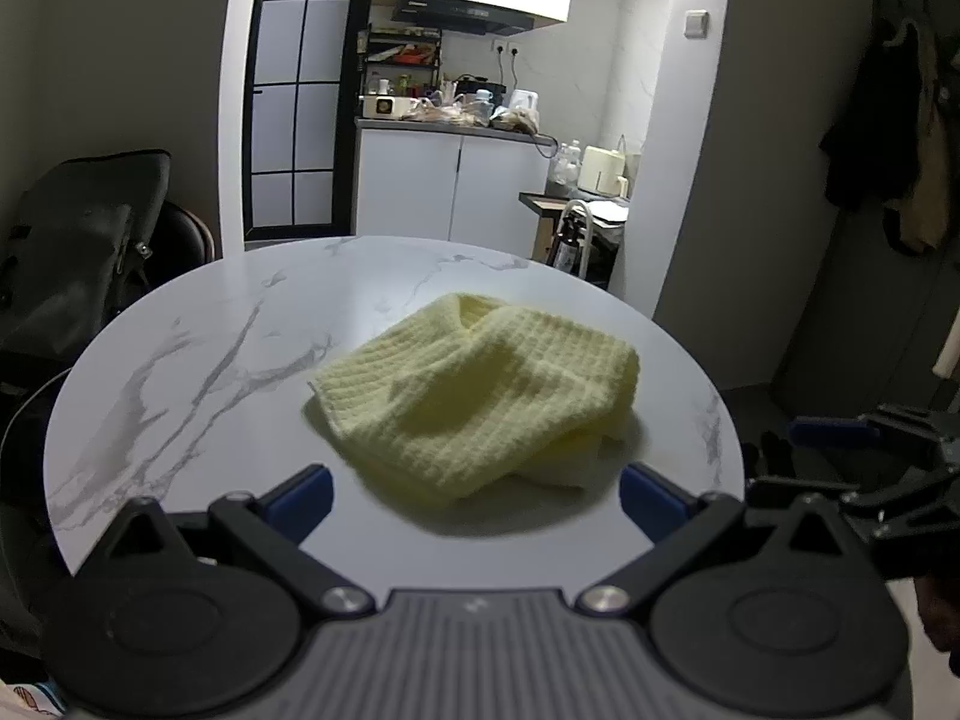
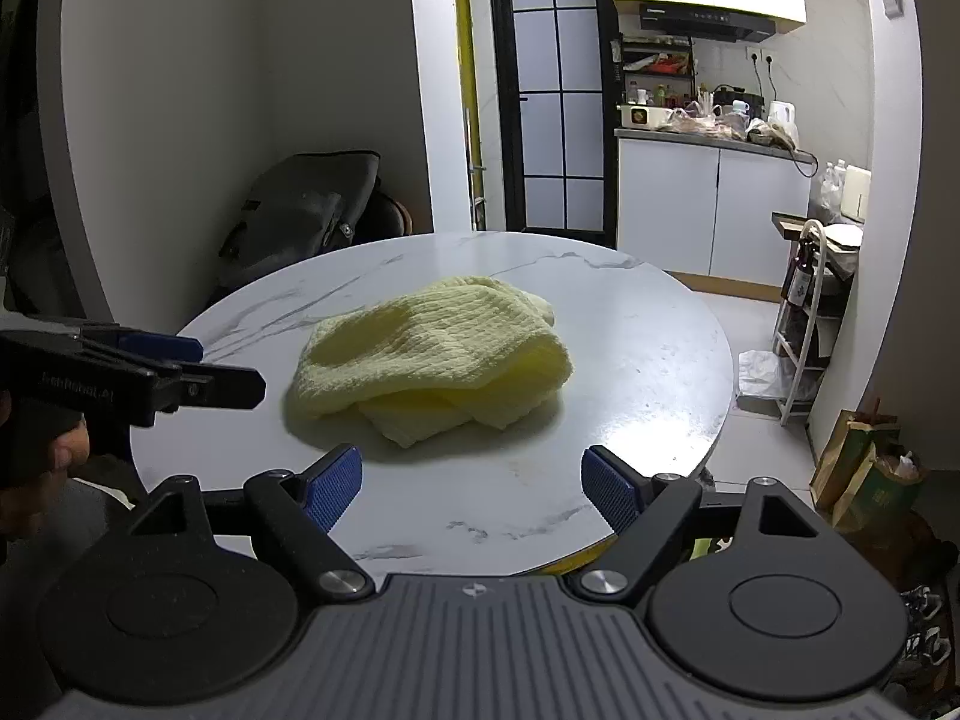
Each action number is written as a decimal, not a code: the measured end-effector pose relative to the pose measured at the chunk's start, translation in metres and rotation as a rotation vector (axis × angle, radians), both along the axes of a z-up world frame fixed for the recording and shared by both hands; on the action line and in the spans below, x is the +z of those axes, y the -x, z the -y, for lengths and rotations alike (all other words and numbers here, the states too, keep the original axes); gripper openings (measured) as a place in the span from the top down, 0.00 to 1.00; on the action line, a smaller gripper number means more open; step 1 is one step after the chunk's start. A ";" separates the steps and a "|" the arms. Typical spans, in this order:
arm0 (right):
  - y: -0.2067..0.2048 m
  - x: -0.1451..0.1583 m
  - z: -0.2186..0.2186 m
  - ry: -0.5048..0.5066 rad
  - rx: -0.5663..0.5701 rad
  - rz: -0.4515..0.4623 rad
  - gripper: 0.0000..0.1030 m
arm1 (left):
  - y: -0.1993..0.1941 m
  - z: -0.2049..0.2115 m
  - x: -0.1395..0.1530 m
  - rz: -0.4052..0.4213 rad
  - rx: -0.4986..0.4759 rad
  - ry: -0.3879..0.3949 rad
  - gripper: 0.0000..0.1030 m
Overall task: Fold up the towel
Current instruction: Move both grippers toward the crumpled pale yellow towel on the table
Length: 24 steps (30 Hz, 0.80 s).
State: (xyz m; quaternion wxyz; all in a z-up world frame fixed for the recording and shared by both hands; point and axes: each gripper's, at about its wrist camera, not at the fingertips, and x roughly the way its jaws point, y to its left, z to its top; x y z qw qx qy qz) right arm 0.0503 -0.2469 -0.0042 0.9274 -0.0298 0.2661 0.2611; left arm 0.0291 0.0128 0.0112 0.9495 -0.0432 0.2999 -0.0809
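Lying crumpled near the middle of a round marble-patterned surface (image 1: 180, 360) was one pale yellow towel (image 1: 480, 396), its long axis running in the left wrist view from the near left toward the far right, loose layers bunched at its near edge. Two grippers faced it: the left gripper (image 1: 476, 501) hung just short of the towel's near edge with its jaws spread wide and nothing between them. The right gripper (image 2: 472, 489) was likewise spread and empty, the towel just beyond its blue fingertips (image 2: 333, 483).

Crumpled yellow towel (image 1: 480, 396) on marble table (image 1: 180, 360)
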 end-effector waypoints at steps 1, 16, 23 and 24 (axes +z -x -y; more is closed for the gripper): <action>0.001 0.000 0.000 0.003 0.001 -0.001 0.18 | -0.001 -0.002 0.000 -0.003 0.004 0.004 0.00; -0.011 0.012 -0.014 -0.018 -0.034 -0.032 0.18 | -0.010 -0.005 0.015 -0.022 -0.027 -0.023 0.00; -0.015 0.020 -0.023 0.004 -0.033 -0.024 0.18 | -0.007 -0.008 0.020 -0.031 -0.015 -0.027 0.00; -0.016 0.020 -0.023 0.007 -0.031 -0.025 0.18 | -0.007 -0.008 0.020 -0.033 -0.013 -0.029 0.00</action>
